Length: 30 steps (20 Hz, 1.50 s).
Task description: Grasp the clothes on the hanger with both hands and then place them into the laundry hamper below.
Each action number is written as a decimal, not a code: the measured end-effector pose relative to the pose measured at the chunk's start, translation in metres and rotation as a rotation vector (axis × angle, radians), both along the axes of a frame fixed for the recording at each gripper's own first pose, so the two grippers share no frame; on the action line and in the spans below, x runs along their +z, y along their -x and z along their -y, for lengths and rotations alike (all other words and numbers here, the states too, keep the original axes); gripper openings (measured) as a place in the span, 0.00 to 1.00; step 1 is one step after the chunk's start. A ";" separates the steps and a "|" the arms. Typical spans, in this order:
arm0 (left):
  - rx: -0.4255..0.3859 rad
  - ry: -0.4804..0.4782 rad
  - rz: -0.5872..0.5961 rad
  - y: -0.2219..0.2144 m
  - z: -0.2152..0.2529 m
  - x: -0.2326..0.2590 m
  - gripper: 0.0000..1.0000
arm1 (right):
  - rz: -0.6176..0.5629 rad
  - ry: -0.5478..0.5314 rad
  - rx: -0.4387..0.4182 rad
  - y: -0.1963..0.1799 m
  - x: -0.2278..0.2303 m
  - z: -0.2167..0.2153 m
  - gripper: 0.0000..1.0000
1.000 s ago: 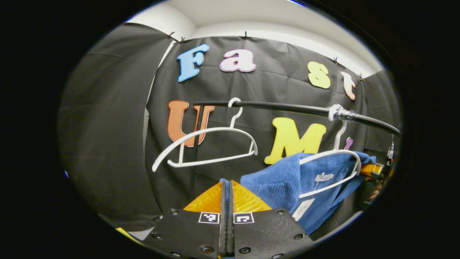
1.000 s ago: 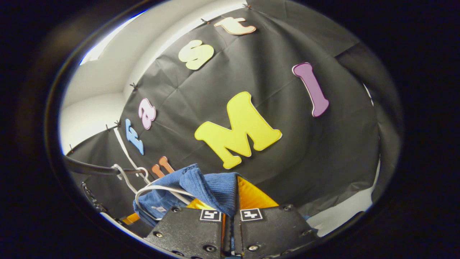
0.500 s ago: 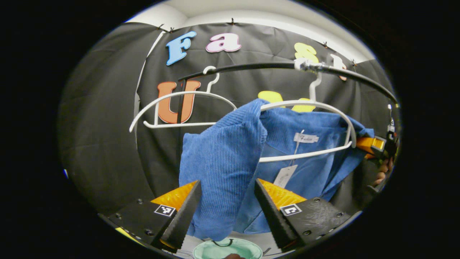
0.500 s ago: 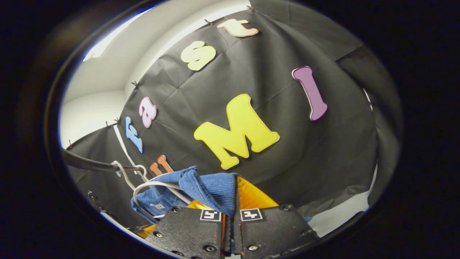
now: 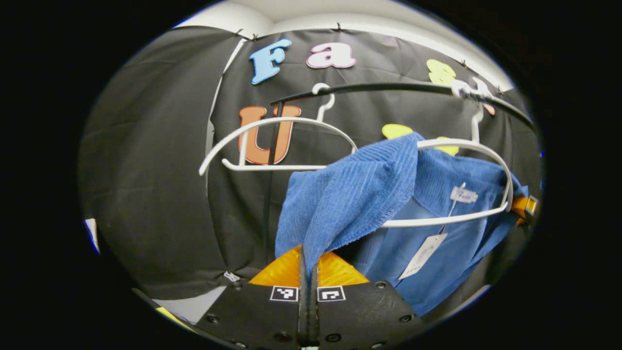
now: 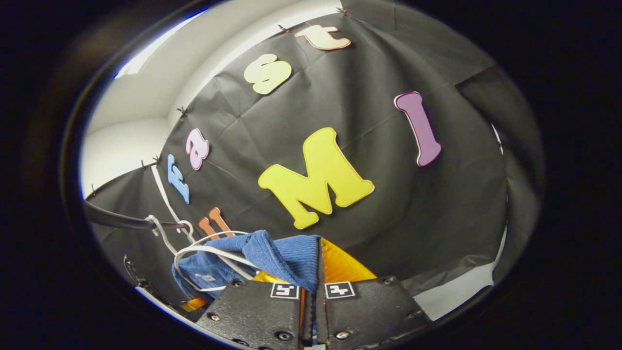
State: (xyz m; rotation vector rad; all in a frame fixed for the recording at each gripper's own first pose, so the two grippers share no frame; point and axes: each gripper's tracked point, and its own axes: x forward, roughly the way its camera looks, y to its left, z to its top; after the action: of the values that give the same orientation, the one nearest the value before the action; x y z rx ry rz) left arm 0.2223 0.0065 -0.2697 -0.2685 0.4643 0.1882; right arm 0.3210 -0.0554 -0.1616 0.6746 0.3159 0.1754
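A blue ribbed garment (image 5: 350, 199) hangs on a white hanger (image 5: 466, 146) from the black rail (image 5: 388, 87). One shoulder has slipped off the hanger's left end and droops down. My left gripper (image 5: 308, 253) is shut on that drooping shoulder fold. A white paper tag (image 5: 422, 256) dangles from the collar. In the right gripper view, my right gripper (image 6: 318, 257) is shut on the other shoulder of the blue garment (image 6: 286, 257), beside the white hanger (image 6: 204, 250). The right gripper's fingers (image 5: 525, 206) peek from behind the garment's far edge in the left gripper view.
A second white hanger (image 5: 272, 141), bare, hangs on the rail to the left of the garment. The rail's end (image 6: 116, 221) runs in at the left of the right gripper view. Black cloth walls stand close behind.
My left gripper opened around the garment's left shoulder half a second ago and has now shut on it. The right gripper has held its grip, hardly moving.
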 end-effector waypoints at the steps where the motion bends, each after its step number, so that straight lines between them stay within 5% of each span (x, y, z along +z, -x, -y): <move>1: -0.007 -0.009 0.017 0.002 -0.005 0.008 0.00 | 0.004 -0.005 -0.003 -0.001 0.001 0.002 0.07; 9: 0.027 -0.035 0.076 -0.017 -0.050 0.045 0.06 | -0.027 -0.002 -0.009 -0.015 -0.015 0.004 0.06; 10: 0.023 -0.022 0.076 -0.021 -0.052 0.045 0.00 | -0.035 -0.006 -0.009 -0.018 -0.019 0.003 0.07; 13: 0.008 0.005 0.058 -0.035 -0.064 0.038 0.06 | -0.061 -0.021 0.002 -0.026 -0.030 -0.001 0.06; 18: -0.026 0.052 -0.006 -0.044 -0.069 0.005 0.00 | -0.146 -0.012 0.007 -0.033 -0.071 -0.008 0.06; 30: -0.023 0.110 -0.108 0.028 -0.066 -0.048 0.00 | -0.309 0.002 -0.027 0.026 -0.145 -0.038 0.06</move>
State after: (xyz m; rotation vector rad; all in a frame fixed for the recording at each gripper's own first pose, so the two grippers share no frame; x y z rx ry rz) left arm 0.1946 0.0723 -0.3181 -0.3621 0.5852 0.1551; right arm 0.2954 -0.0178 -0.3065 0.7042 0.6026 0.0442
